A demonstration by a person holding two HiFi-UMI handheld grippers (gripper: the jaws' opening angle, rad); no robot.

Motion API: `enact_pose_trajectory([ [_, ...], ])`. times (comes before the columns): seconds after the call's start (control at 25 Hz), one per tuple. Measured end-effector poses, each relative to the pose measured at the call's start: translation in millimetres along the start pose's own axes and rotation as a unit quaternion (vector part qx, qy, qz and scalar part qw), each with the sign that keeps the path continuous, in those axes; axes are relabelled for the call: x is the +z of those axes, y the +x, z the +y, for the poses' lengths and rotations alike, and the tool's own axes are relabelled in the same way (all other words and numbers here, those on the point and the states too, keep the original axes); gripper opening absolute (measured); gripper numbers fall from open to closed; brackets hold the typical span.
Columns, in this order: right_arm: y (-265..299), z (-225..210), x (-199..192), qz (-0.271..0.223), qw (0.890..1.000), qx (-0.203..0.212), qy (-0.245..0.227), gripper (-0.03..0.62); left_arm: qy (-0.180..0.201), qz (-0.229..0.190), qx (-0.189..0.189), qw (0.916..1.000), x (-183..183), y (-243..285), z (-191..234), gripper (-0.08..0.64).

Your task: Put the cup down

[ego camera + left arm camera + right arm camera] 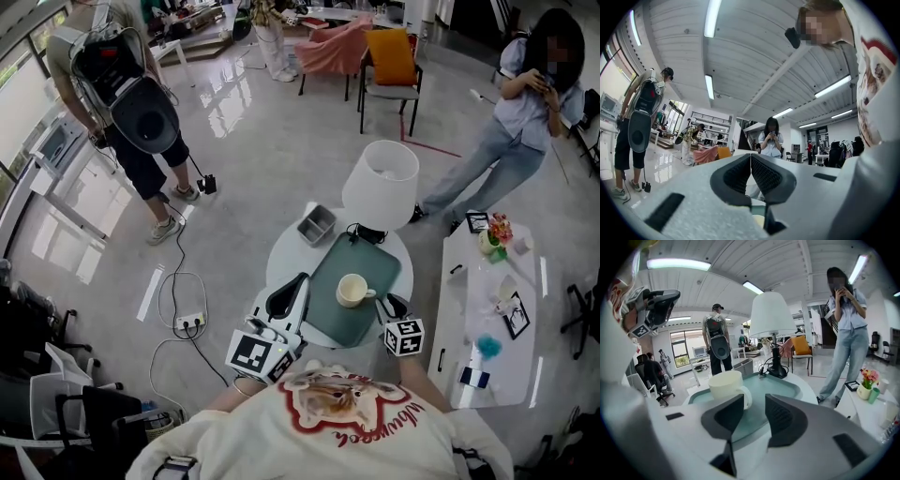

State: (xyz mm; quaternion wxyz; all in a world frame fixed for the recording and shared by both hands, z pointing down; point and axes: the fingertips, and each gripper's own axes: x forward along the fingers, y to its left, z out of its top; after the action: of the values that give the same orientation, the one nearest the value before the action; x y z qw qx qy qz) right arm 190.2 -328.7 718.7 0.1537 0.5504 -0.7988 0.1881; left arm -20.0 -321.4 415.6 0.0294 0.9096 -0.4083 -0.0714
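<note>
A cream cup (352,291) stands upright on the green tray (328,323), its handle turned toward my right gripper. My right gripper (394,306) hovers just short of the tray's near right edge, apart from the cup. In the right gripper view the cup (725,383) rests on the tray (783,386) a little beyond the left jaw, and the right gripper (754,414) is open and empty. My left gripper (284,300) is at the tray's left edge. In its own view the left gripper (750,174) points up toward the ceiling, jaws pressed together on nothing.
A white-shaded lamp (380,183) and its cable stand at the far end of the round white table (281,258), beside a small metal tin (317,225). A long white side table (487,314) with small items is at right. Two people stand beyond.
</note>
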Motion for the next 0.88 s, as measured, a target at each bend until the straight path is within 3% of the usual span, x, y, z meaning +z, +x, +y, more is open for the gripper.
enact_pose_trajectory([
  [0.36, -18.0, -18.7, 54.5, -0.064, 0.998, -0.016, 0.006, 0.117, -0.002, -0.006, -0.006, 1.0000, -2.9, 12.7, -7.0, 0.017],
  [0.68, -45.3, -11.5, 143.6, -0.149, 0.989, -0.022, -0.009, 0.117, -0.005, -0.011, -0.012, 0.9999, -2.6, 20.4, -12.1, 0.017],
  [0.88, -66.2, -9.8, 180.7, -0.176, 0.984, -0.037, 0.001, 0.116, -0.007, -0.012, -0.014, 0.9998, -2.0, 21.8, -15.0, 0.017],
])
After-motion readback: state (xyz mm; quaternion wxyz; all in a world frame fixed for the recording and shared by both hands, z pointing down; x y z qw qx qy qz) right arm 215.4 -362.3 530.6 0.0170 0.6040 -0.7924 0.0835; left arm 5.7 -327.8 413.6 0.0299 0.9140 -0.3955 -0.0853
